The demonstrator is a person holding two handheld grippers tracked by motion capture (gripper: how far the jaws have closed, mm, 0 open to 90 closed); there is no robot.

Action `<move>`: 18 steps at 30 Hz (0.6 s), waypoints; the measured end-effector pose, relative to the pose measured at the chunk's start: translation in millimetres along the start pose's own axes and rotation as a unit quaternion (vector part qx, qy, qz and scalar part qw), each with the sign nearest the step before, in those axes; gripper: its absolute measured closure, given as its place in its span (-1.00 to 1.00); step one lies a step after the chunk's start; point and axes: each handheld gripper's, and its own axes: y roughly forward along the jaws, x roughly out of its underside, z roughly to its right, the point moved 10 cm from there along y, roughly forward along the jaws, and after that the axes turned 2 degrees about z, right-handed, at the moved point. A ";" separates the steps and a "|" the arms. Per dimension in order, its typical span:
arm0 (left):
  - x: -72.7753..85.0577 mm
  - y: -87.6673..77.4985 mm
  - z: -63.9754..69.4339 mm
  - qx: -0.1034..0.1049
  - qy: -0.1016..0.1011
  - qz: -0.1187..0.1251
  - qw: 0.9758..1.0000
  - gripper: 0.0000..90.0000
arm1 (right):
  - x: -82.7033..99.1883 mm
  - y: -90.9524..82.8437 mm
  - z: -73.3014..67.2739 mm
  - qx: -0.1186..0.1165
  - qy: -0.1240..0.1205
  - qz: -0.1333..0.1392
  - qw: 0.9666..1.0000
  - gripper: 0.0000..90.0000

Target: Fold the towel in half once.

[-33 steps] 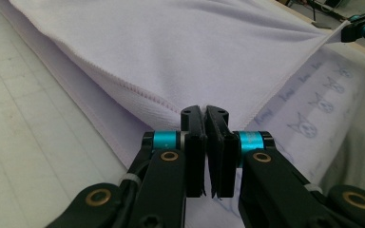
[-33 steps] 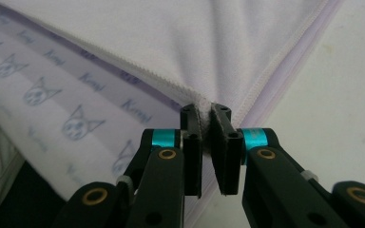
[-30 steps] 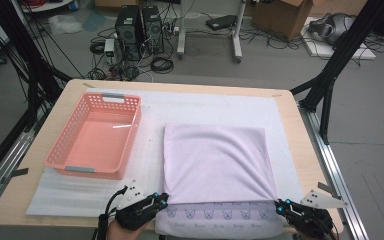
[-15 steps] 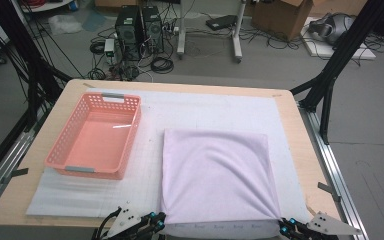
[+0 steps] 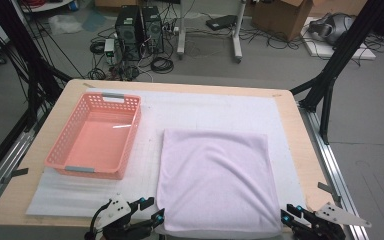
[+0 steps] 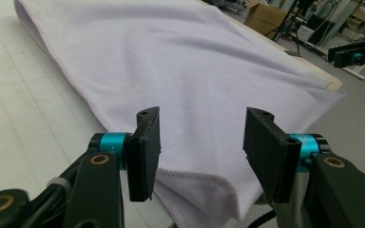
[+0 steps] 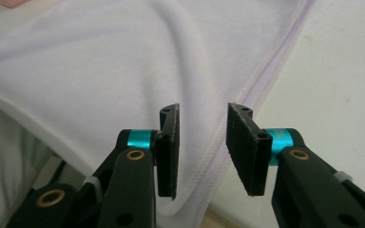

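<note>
At near table edge: left gripper [image 5: 150, 216], right gripper [image 5: 286, 214] level, jaws just opened off towel [image 5: 215, 180] corners.

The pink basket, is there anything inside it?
Nothing can be seen inside the pink basket: its bare bottom shows. It rests on a white foam sheet; what lies beneath its floor is covered.

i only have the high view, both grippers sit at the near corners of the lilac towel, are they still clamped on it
Observer: No. In the left gripper view the left gripper has just been opening; its jaws stand apart above the towel, pads off the cloth.
Operator: and the right one
Observer: The right gripper has also just been opening; the towel's stitched hem runs under the gap, unpinched.
Operator: is the corner flat
Observer: By the left gripper the folded corner lies in two layers.
</note>
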 end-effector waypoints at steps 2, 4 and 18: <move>-2.7 5.0 -5.9 -0.001 -0.001 0.001 1.000 0.04 | -2.0 6.6 4.9 0.006 -0.001 -0.004 1.000 0.48; -5.8 10.8 -11.9 -0.001 -0.004 0.002 1.000 0.04 | -5.0 13.0 9.4 0.010 0.001 -0.005 1.000 0.51; -28.2 53.6 -44.4 0.005 -0.006 -0.004 1.000 0.02 | -38.5 64.2 45.2 0.026 0.003 -0.008 1.000 0.56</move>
